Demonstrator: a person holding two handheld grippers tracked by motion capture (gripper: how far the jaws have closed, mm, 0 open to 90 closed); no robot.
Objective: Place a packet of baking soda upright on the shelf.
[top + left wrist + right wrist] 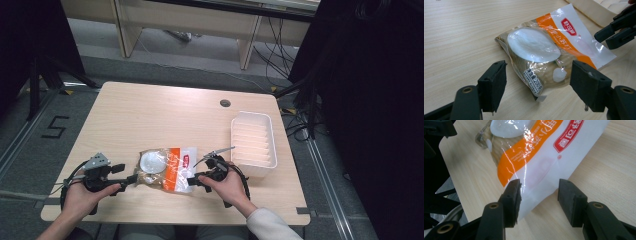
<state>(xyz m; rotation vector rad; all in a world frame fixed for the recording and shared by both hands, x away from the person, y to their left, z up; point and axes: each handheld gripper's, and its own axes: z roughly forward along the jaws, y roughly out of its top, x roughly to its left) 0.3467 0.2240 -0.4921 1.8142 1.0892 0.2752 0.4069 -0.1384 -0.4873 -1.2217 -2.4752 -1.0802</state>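
Light wood table, clear/orange-white snack bag lying flat, left gripper & right gripper jaws spread apart, gripping nothing.

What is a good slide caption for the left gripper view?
Open left tool lined up on the corner of a snack bag on the table.

A pale wooden table is carrying two things — a clear bag with an orange band, lying flat near the front edge, and a white ribbed tray sitting well apart at the right side.
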